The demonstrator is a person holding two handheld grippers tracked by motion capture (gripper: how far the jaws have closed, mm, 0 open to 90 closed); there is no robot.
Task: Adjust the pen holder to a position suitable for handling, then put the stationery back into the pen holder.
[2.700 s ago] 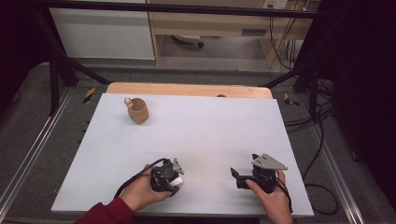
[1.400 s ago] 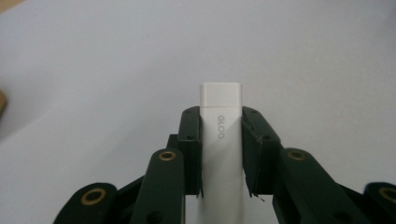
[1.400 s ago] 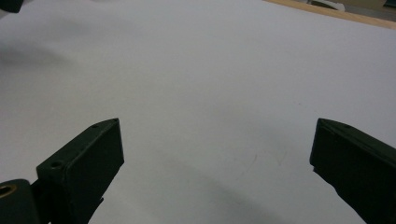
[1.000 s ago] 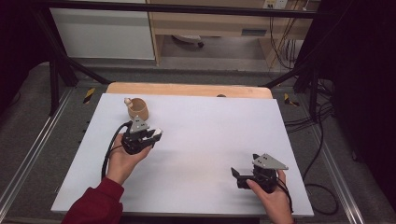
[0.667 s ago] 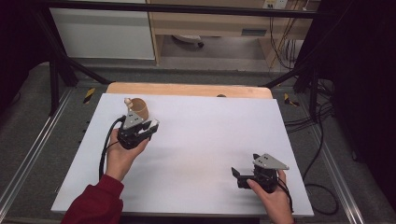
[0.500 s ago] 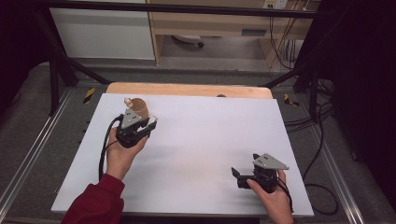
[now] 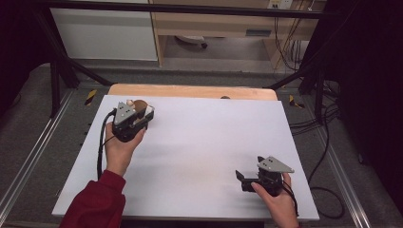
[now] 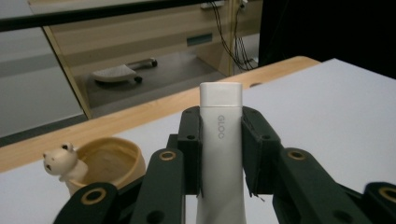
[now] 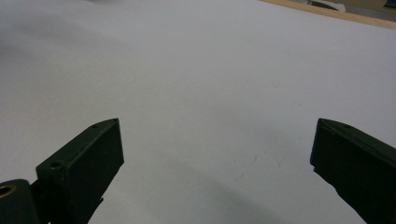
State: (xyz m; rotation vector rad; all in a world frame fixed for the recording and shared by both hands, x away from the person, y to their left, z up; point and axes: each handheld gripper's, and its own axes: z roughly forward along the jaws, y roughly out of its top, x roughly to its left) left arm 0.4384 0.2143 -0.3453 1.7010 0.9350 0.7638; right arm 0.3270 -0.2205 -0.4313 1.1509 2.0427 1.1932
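Note:
A white tube marked GLOO stands upright between the jaws of my left gripper, which is shut on it. In the high view that left gripper hovers at the far left of the white table, right beside a tan cup with a small animal figure on its rim. The left gripper view has the cup low at the left, its figure on the near rim. My right gripper rests near the front right of the table, jaws wide apart over bare white surface.
The white table top lies on a wooden board that shows along the far edge. Metal frame rails run along both sides. Cables hang at the right beyond the table. A cabinet and shelf stand behind.
My left gripper has carried the white tube from the front middle of the table up to the far left, reaching the cup. The right gripper has stayed put.

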